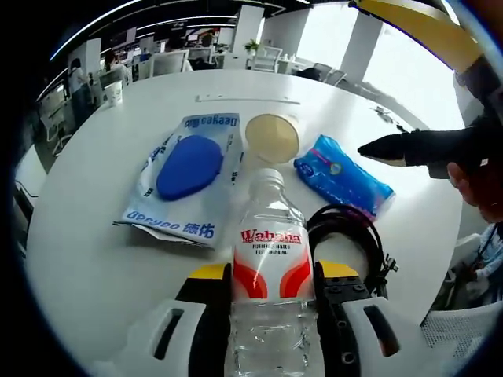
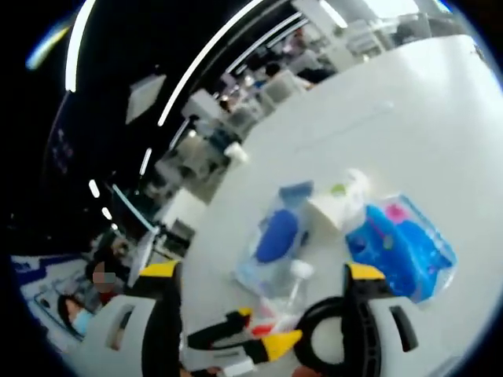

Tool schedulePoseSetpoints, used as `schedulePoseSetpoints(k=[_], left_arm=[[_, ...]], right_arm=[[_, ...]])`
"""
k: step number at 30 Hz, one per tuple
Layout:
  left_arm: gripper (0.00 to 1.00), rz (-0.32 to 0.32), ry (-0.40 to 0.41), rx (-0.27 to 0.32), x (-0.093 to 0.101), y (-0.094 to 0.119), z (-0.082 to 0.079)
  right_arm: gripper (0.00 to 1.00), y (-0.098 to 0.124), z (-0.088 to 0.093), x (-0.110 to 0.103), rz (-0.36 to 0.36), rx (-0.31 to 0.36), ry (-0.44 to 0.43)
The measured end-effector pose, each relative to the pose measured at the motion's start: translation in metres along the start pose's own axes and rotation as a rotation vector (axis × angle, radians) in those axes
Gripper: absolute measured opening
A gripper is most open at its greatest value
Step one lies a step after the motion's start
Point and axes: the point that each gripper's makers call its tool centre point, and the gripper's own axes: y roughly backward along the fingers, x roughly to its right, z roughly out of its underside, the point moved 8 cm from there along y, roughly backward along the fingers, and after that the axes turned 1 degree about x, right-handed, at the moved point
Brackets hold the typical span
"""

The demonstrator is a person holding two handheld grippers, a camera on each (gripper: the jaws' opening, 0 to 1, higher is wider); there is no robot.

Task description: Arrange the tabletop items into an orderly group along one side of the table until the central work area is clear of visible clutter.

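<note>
Left tongs [image 1: 273, 294] clamp the water bottle [image 1: 269, 275], black cable [image 1: 350, 228] at three o'clock; right tongs [image 2: 263, 294] hang apart over the bench [image 2: 440, 118].

Clear bottle [image 1: 271, 275] with red-white label, blue pouch [image 1: 343, 174], white table [image 1: 94, 259], black cable [image 1: 355, 232]

We see open white table [image 1: 86, 236] along the left edge and at the far side, beyond a thin strip [image 1: 247, 99]. Ahead the way is crowded: a blue-printed packet [image 1: 189, 177], a tan-lidded cup [image 1: 272, 137] and a blue pouch [image 1: 342, 174] sit close together. A black cable coil [image 1: 350, 232] lies just right of the held water bottle [image 1: 269, 271], and the right gripper [image 1: 393, 148] reaches in above the pouch.
</note>
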Motion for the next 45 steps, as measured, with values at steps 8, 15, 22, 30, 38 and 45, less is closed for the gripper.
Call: schedulePoseSetpoints(k=[8,15,22,30,38,45], left_arm=[[0.41,0.003,-0.001,0.007,0.000,0.000,0.000],[0.41,-0.005,-0.022,0.015,0.001,-0.001,-0.001],[0.41,-0.006,-0.044,0.014,0.001,-0.002,-0.002],[0.41,-0.011,-0.046,0.027,0.002,-0.001,-0.001],[0.42,-0.014,-0.051,0.040,0.002,-0.001,0.000],[0.42,-0.011,-0.050,0.045,0.002,-0.001,0.000]], right_arm=[[0.81,-0.017,0.003,0.002,0.014,-0.040,-0.006],[0.77,-0.027,0.007,0.007,0.027,-0.066,-0.050],[0.77,-0.040,0.014,0.012,0.040,-0.099,-0.074],[0.75,-0.054,0.020,0.016,0.052,-0.110,-0.147],[0.68,-0.067,0.026,0.021,0.071,-0.134,-0.170],[0.62,-0.076,0.029,0.022,0.090,-0.134,-0.188]])
